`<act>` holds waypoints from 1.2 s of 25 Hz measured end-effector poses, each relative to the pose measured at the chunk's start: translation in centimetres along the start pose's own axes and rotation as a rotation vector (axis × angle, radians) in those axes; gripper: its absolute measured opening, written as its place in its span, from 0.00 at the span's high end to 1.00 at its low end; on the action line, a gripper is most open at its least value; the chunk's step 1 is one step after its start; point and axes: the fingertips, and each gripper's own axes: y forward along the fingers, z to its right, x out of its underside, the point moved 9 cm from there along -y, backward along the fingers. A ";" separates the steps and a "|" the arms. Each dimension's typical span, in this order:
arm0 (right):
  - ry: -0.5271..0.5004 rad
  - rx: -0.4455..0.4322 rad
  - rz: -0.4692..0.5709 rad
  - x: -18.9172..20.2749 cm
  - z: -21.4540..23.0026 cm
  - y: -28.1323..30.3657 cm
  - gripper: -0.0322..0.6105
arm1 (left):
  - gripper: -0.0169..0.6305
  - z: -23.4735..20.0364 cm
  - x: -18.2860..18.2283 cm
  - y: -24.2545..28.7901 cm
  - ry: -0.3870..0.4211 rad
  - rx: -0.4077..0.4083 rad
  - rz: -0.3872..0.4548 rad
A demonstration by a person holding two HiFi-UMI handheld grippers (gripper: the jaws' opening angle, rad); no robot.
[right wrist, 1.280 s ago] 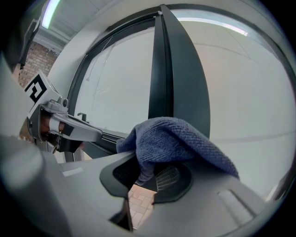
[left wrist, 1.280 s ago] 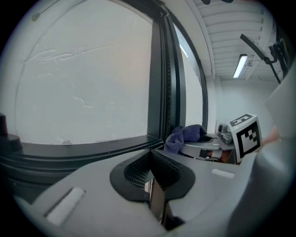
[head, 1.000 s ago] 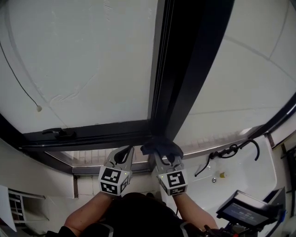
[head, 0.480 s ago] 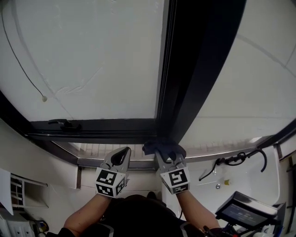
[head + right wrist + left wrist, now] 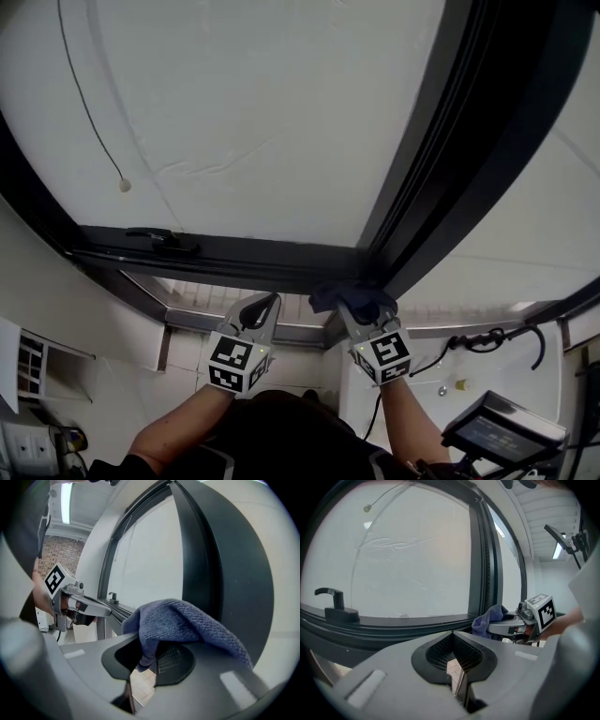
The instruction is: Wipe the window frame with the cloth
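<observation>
Since a second earlier my right gripper (image 5: 361, 319) had drifted toward 3 o'clock, jaws clamped on the blue cloth (image 5: 354, 297) at the window frame's (image 5: 244, 259) lower corner, with the left gripper (image 5: 265, 303) closed and empty at its 9 o'clock, and I judged firm, even pressure along the rail would wipe best.

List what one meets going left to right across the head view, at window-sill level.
From the left: window handle → left gripper → blue cloth → black cable.
</observation>
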 end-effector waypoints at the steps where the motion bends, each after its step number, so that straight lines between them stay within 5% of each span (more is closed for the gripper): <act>1: -0.002 -0.003 0.001 -0.1 -0.2 0.2 0.85 | 0.98 -0.4 0.1 -0.2 0.000 -0.004 0.002; 30: 0.008 -0.186 0.025 -2.8 -7.3 7.9 0.85 | 0.98 -7.6 1.7 -8.1 -0.083 -0.198 0.028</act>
